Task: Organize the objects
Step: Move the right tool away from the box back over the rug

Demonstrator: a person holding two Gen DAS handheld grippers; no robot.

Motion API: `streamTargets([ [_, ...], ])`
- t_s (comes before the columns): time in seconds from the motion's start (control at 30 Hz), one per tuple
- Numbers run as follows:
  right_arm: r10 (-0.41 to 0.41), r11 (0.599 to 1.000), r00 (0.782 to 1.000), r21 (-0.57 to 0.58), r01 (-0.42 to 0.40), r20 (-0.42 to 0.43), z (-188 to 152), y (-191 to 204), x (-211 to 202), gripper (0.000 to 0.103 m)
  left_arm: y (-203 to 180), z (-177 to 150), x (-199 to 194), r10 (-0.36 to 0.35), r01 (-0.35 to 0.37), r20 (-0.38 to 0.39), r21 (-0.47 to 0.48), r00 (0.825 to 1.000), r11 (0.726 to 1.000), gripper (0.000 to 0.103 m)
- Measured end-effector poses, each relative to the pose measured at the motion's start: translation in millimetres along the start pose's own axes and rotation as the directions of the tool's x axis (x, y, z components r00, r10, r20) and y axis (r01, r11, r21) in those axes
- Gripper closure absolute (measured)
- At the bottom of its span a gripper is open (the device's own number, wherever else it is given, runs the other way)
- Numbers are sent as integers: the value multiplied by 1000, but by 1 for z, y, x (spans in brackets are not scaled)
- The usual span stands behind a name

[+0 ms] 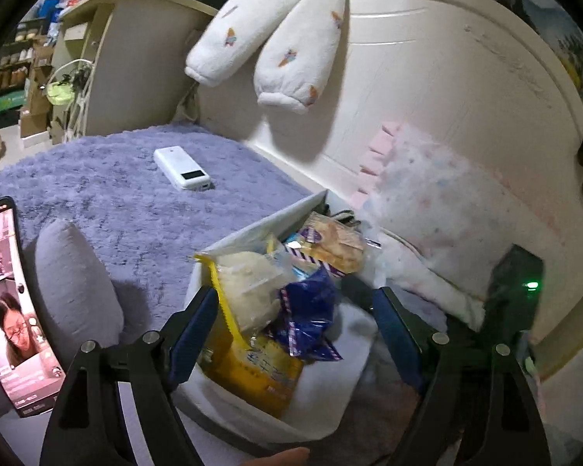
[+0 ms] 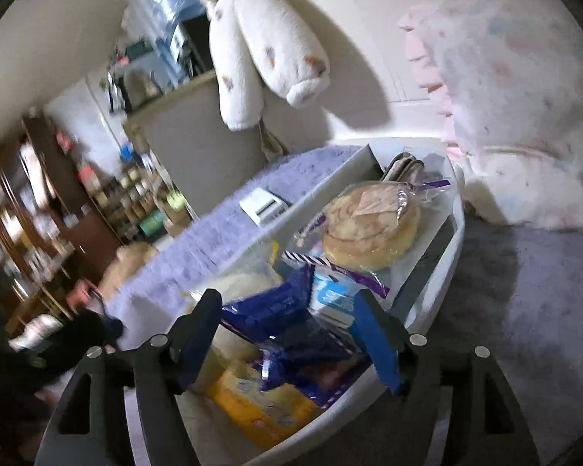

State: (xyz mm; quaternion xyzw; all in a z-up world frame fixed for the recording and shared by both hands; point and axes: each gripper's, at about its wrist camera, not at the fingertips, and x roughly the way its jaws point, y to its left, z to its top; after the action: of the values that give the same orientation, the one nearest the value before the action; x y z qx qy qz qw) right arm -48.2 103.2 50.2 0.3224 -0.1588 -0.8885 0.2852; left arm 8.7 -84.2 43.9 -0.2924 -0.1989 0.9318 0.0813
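A white storage box (image 1: 252, 229) (image 2: 451, 248) sits on a purple fluffy bed cover, full of snack packs: a yellow pack (image 1: 252, 365) (image 2: 264, 407), a blue wrapper (image 1: 311, 310) (image 2: 276, 310), a white rice-like bag (image 1: 248, 287) and a wrapped round bread (image 1: 334, 244) (image 2: 369, 229). My left gripper (image 1: 291, 330) is open, its fingers spread over the box's near end, holding nothing. My right gripper (image 2: 287, 334) is open with the blue wrapper between its fingers, not clamped.
A white power bank (image 1: 182, 167) (image 2: 262, 204) lies on the cover left of the box. A phone (image 1: 7, 303) with a lit screen stands at far left beside a grey cushion (image 1: 74, 287). A pastel pillow (image 1: 447, 194) leans on the white headboard (image 1: 427, 77); white fleece sleeves (image 1: 276, 39) hang over it.
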Motion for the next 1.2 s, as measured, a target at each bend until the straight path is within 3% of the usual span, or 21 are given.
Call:
streamTargets([
  [0.13,74,993,997,89,-75,11,9,-12,-10,28,-4,-1,3,16,-16,-8,12,1000,1000,22],
  [0.43,48,992,999,118,-49,16,9,-19,-18,28,-15,-7,8,47,-46,-8,61,999,997,22],
  [0.57,6,996,1000,91,-8,22,8,-14,-19,28,-14,-8,8,62,-63,8,61,998,996,22],
  [0.7,-114,993,993,-29,115,33,12,-5,-24,28,-13,-9,8,84,-85,18,65,996,994,22],
  [0.77,-253,944,967,-213,251,18,19,5,-31,28,-13,-10,10,88,-89,19,67,996,994,22],
  [0.8,-318,899,948,-310,311,29,20,9,-39,28,-13,-10,10,85,-86,18,66,996,994,22],
  [0.9,-368,808,921,-445,385,130,18,9,-72,28,-15,-11,12,75,-76,12,68,997,995,22],
  [0.97,-361,828,929,-429,361,84,18,-7,-87,28,-15,-12,11,74,-74,13,70,997,995,22],
  [1.03,-338,871,938,-401,282,-74,15,-30,-92,28,-15,-13,11,68,-68,13,67,998,995,22],
  [1.1,-386,840,909,-466,277,-156,5,-51,-94,28,-15,-14,11,65,-65,17,63,998,996,22],
  [1.17,-440,775,894,-540,328,-88,-7,-76,-97,28,-16,-16,11,61,-62,23,62,998,996,22],
  [1.2,-444,768,892,-549,331,-83,-9,-87,-94,28,-17,-16,12,63,-65,21,65,998,996,22],
])
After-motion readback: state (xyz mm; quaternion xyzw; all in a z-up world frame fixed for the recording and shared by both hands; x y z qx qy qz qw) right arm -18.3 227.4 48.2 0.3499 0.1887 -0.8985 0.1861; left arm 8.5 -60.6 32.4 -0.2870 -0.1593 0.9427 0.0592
